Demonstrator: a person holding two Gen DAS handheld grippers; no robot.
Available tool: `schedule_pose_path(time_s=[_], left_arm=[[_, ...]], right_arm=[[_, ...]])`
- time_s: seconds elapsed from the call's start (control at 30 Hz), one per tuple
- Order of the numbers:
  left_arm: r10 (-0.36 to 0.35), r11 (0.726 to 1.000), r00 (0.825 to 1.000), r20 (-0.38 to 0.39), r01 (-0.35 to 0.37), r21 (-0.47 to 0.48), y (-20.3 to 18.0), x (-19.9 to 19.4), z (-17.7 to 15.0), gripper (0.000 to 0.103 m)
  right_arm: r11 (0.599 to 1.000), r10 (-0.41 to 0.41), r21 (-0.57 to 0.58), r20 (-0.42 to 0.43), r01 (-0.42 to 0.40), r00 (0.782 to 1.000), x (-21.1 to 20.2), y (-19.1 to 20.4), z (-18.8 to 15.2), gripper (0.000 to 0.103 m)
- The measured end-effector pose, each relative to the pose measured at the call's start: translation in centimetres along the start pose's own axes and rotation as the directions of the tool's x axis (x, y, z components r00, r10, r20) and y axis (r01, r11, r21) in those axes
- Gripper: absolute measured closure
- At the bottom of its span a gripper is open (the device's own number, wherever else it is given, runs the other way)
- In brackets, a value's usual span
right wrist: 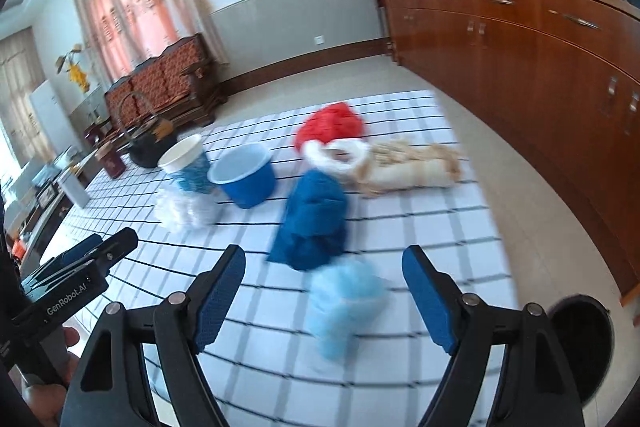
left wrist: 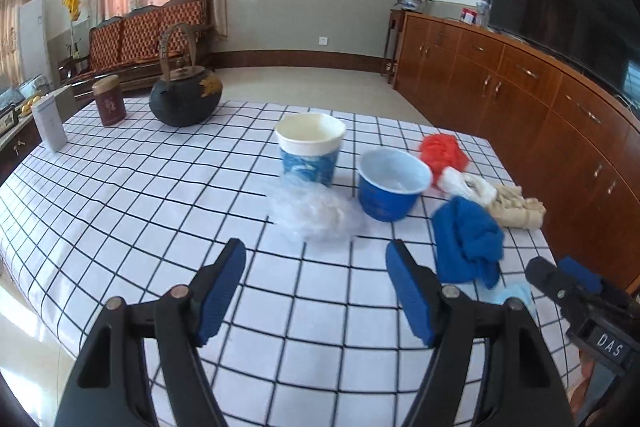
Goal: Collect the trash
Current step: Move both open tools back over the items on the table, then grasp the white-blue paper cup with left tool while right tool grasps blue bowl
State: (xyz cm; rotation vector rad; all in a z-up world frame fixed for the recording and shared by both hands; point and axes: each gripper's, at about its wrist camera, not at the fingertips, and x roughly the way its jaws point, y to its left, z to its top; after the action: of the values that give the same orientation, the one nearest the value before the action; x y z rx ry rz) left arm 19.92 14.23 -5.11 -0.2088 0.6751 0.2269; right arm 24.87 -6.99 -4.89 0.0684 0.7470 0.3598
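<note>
On the checked tablecloth [left wrist: 160, 187] lie a crumpled clear plastic wad [left wrist: 314, 211], a white-and-blue paper cup [left wrist: 310, 149], a blue cup [left wrist: 390, 185], a red wad [left wrist: 442, 151], a white wad [left wrist: 466, 185], a beige cloth bundle [left wrist: 516, 209], a dark blue wad [left wrist: 466, 241] and a light blue wad [right wrist: 346, 301]. My left gripper [left wrist: 316, 259] is open and empty, just short of the clear plastic wad. My right gripper [right wrist: 324, 267] is open and empty, with the light blue wad between its fingers on the table. The right wrist view is blurred.
A black kettle [left wrist: 186, 95], a brown tin [left wrist: 109, 105] and a white box [left wrist: 50, 123] stand at the table's far left. A wooden cabinet [left wrist: 520, 95] runs along the right. A dark round bin [right wrist: 582, 343] sits on the floor at the table's right.
</note>
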Motion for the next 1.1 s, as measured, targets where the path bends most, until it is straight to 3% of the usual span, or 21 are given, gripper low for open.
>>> schedule_pose_path(time_s=[0.23, 1.1], left_arm=[[-0.027, 1.0, 1.0, 0.002, 0.027, 0.01, 1.1, 3.1, 1.9, 0.029], [-0.077, 0.997, 0.995, -0.069, 0.078, 0.009, 0.8, 10.2, 4.9, 0.029]], right_arm=[[1.0, 0.009, -0.017, -0.022, -0.009, 1.0, 4.8, 3.3, 1.8, 0.021], [0.999, -0.046, -0.017, -0.069, 0.045, 0.997, 14.5, 4.1, 7.3, 0.021]])
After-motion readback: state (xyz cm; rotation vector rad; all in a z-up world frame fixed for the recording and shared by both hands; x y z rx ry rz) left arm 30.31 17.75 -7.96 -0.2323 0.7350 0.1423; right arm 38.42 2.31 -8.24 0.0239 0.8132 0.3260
